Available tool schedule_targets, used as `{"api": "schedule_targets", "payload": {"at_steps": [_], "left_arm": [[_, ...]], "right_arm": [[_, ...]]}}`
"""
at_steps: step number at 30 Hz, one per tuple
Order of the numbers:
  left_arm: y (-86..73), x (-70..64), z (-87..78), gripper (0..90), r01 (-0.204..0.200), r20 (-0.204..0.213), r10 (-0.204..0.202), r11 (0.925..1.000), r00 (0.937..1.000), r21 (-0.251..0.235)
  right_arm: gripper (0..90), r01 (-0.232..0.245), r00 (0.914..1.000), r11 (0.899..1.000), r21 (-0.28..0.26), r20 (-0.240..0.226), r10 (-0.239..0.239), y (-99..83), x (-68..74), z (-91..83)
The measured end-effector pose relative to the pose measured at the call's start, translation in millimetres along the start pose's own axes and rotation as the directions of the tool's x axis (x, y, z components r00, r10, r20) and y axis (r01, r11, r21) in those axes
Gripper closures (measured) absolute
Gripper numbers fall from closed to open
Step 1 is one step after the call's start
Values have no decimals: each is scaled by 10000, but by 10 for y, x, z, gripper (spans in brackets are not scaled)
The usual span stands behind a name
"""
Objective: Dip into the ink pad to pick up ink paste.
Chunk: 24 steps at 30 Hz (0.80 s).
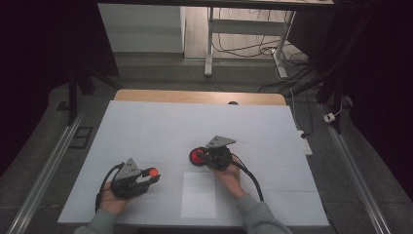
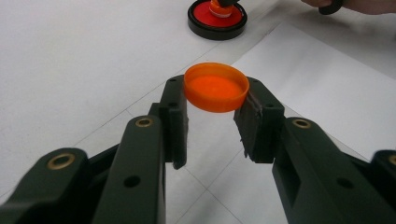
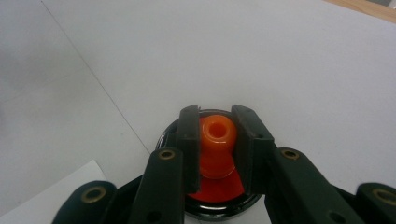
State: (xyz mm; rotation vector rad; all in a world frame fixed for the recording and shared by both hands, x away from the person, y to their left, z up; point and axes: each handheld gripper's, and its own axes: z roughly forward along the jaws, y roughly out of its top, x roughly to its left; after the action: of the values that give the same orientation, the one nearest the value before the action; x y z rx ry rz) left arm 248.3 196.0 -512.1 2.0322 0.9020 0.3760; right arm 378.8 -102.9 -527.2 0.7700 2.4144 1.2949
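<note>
1. The shallow orange plastic cap (image 2: 216,87) sits pinched between the jaws of the left gripper (image 1: 146,177), lower left of the high view, held open side up and apparently clear of the white worktop (image 1: 146,131).
2. The small orange plastic nozzle-shaped piece (image 3: 216,145) stands upright on a round black-rimmed red lid (image 1: 197,156) at centre frame; the right gripper (image 3: 216,149) has its jaws closed narrowly on that piece.
3. Risk: the cap is caught only at its thin rim near the jaw tips, so a tilt or loosened squeeze could let it drop.
4. Risk: lifting or pushing the nozzle piece off-axis could drag the red lid sideways.
</note>
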Motion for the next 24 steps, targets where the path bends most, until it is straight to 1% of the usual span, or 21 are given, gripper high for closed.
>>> {"api": "schedule_targets", "payload": {"at_steps": [10, 13, 15, 17, 18, 20, 21, 22, 24], "left_arm": [[-1, 3, 5, 645, 23, -51, -23, 10000, 10000, -19], [0, 2, 1, 645, 16, -46, -16, 10000, 10000, -30], [0, 5, 0, 645, 17, -64, -18, 10000, 10000, -50], [2, 9, 3, 645, 17, -80, -18, 10000, 10000, -57], [2, 8, 1, 645, 7, -91, -7, 10000, 10000, -58], [2, 8, -4, 645, -14, -97, 13, 10000, 10000, -78], [1, 10, -4, 645, -11, -101, 11, 10000, 9999, -88], [1, 13, -4, 645, 8, -96, -9, 10000, 10000, -88], [0, 17, -3, 645, -3, -97, 2, 10000, 10000, -82]], "right_arm": [[730, 8, 10000, 10000, -7, -36, -8, 0, -7, 1], [729, -95, 9999, 9999, 53, -91, 95, 7, -19, -1], [728, -274, 9995, 9996, 11, -170, 274, 5, -33, -1], [727, -284, 9993, 9996, 18, -222, 284, 8, -42, -5], [726, -390, 9988, 9992, -16, -284, 390, 11, -56, -10], [726, -866, 9952, 9957, -332, -488, 849, 23, -82, -49], [726, -946, 9944, 9942, -514, -520, 919, 40, -90, -76], [726, -896, 9952, 9940, -631, -452, 868, 59, -87, -103], [726, -859, 9952, 9935, -747, -523, 822, 88, -86, -144]]}}
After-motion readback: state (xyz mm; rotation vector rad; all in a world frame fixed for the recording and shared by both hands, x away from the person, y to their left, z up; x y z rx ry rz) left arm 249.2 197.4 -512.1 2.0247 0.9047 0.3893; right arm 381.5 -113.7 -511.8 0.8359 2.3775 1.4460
